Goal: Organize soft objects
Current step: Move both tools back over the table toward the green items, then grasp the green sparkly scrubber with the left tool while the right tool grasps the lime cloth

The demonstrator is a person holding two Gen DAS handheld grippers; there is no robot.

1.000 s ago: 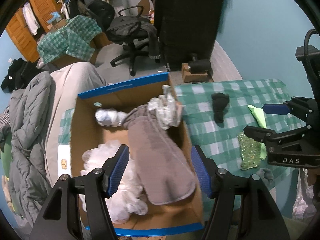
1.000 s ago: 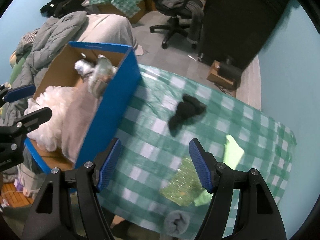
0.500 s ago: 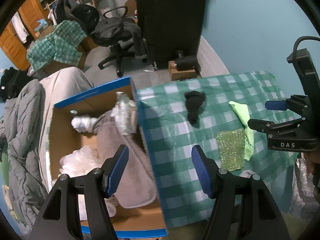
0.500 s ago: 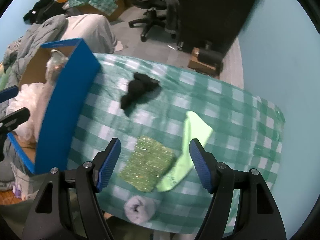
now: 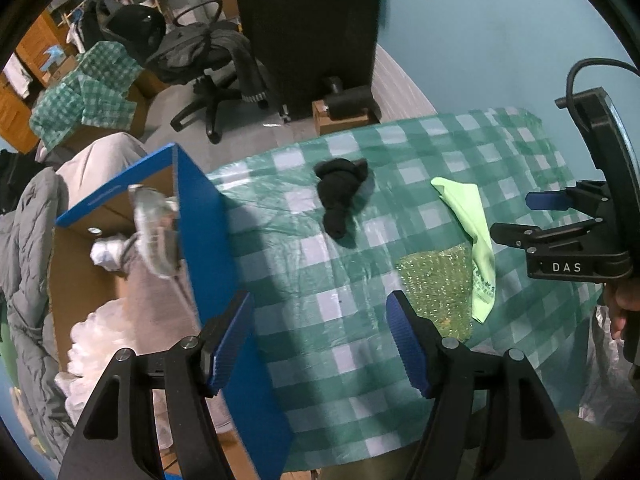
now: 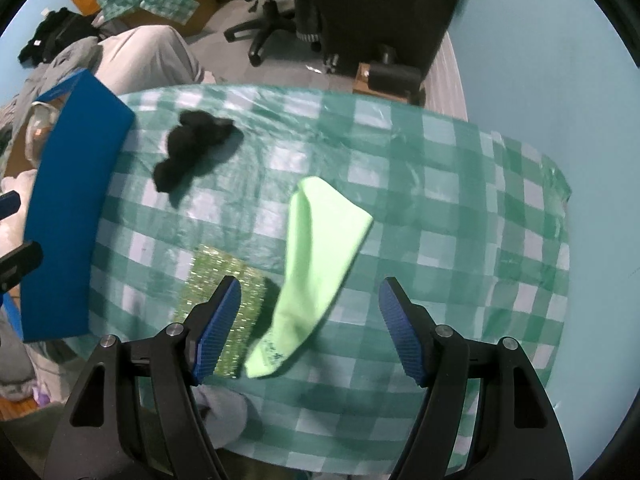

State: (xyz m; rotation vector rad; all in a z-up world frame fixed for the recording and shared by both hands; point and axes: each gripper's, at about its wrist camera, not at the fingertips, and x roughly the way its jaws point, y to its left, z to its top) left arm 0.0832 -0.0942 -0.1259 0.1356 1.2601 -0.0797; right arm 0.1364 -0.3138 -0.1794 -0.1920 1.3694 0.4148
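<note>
Step in hand, judged: reach for the next soft item; neither tool carries anything.

Left gripper (image 5: 320,336): fingers spread wide, nothing between them. It hangs over the near part of the worktop (image 5: 500,152), which wears a green-and-white check cloth, with its left finger just over the blue wall of the cardboard box (image 5: 208,240).

Right gripper (image 6: 310,326): fingers spread wide, empty. It hovers above the lime-green cloth (image 6: 320,256), whose lower end lies between the fingers in this view. Contact not made, as far as can be told.

Box contents, left wrist view: a grey-brown towel (image 5: 152,292), white fluffy material (image 5: 92,344) and a crinkled clear-wrapped bundle (image 5: 154,232). The box stands off the left edge of the worktop.

Still out on the worktop: the lime-green cloth; a glittery green scrub pad (image 6: 224,300), touching or slightly under the cloth's left edge; a bundled black sock (image 6: 192,148) further back, near the box; a grey rolled item (image 6: 224,412) at the near edge, partly hidden by the right gripper.

Progress, judged: partly done, four items left.

Next move, judged: lower the right gripper onto the lime cloth and pinch a fold near its middle, clear of the pad so that only one piece lifts, then carry it left over the blue wall. The cloth is limp and will trail.
</note>
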